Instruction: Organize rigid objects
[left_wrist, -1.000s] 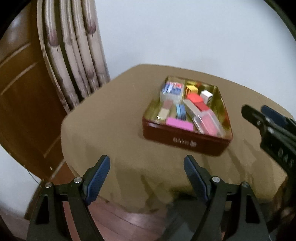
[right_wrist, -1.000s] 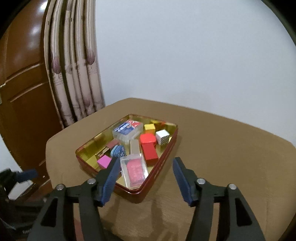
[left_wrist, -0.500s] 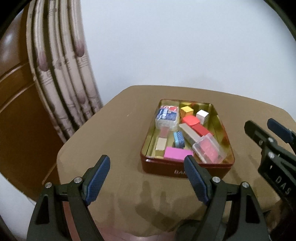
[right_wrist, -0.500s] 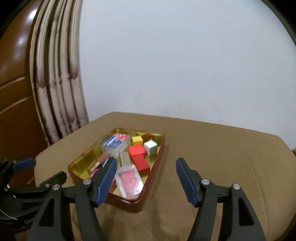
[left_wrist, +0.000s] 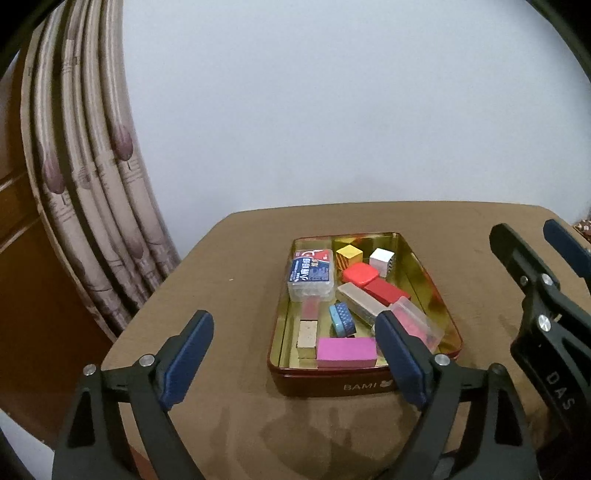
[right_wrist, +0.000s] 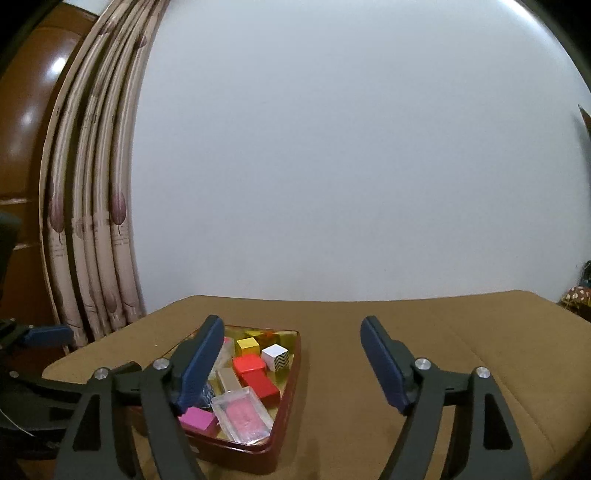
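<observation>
A dark red rectangular metal tin with a gold lining (left_wrist: 332, 384) sits on the brown cloth-covered worktop (left_wrist: 229, 295), filled with small coloured blocks and clear plastic boxes. The left gripper (left_wrist: 295, 358) and right gripper (right_wrist: 291, 365) hover near it, jaws wide apart after just opening, holding nothing.

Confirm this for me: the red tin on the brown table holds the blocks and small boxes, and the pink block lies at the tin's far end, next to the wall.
Not quite. The red tin on the brown table does hold the blocks and small boxes, but the pink block lies at the tin's near end, just behind the lettered front wall. The left wrist view shows it.
</observation>
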